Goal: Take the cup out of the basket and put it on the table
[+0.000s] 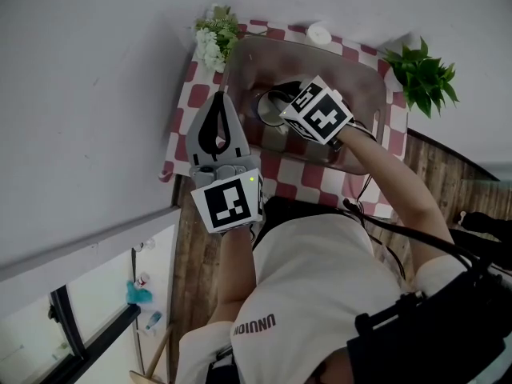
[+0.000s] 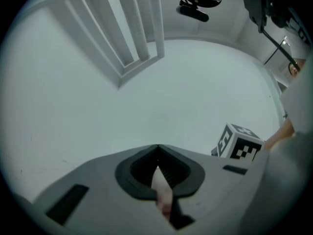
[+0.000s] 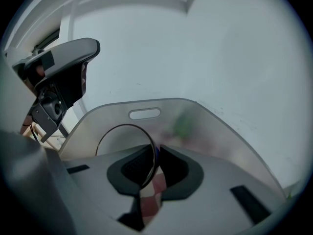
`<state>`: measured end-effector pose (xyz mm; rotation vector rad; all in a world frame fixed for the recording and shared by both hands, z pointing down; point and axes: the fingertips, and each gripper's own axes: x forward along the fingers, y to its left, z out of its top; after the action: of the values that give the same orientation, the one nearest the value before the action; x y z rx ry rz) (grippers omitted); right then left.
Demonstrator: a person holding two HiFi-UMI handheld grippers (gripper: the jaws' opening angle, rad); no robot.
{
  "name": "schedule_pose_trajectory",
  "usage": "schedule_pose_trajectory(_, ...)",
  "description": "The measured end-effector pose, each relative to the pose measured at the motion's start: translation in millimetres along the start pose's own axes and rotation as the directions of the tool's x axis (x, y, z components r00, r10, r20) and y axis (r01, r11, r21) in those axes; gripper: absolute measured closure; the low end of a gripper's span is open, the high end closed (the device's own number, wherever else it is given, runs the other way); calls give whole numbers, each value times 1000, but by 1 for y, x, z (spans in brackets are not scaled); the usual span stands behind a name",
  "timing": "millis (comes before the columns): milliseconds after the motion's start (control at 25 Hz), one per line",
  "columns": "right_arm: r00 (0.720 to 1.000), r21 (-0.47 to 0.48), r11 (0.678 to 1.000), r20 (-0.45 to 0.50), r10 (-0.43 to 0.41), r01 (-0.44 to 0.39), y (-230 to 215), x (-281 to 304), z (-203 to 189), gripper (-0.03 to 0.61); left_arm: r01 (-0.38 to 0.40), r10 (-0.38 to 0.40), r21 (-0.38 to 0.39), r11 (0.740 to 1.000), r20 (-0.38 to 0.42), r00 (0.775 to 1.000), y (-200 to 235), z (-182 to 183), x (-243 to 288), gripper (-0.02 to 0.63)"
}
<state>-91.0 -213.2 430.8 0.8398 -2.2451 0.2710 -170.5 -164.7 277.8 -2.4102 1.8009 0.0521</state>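
Cup (image 3: 126,126) sits in the basket (image 3: 205,126), rim pinched by the right tongs (image 3: 155,150) for lifting; left tongs (image 2: 157,152), closed and empty, hang aside.

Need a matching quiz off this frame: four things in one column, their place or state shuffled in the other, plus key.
1 cup
2 left gripper
3 white flowers
4 green plant

A jaws together, holding nothing
B to the basket's side, person's right
C in the basket, rim between the right gripper's jaws
D far corner of the table, person's left

Pairs: 1-C, 2-A, 3-D, 4-B
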Motion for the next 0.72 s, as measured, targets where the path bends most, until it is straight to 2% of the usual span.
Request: schedule_pose_trajectory(720, 994, -8, 996, 71, -87, 88, -11, -37, 7, 523, 56, -56, -7, 998, 16, 998, -24, 6, 10, 603)
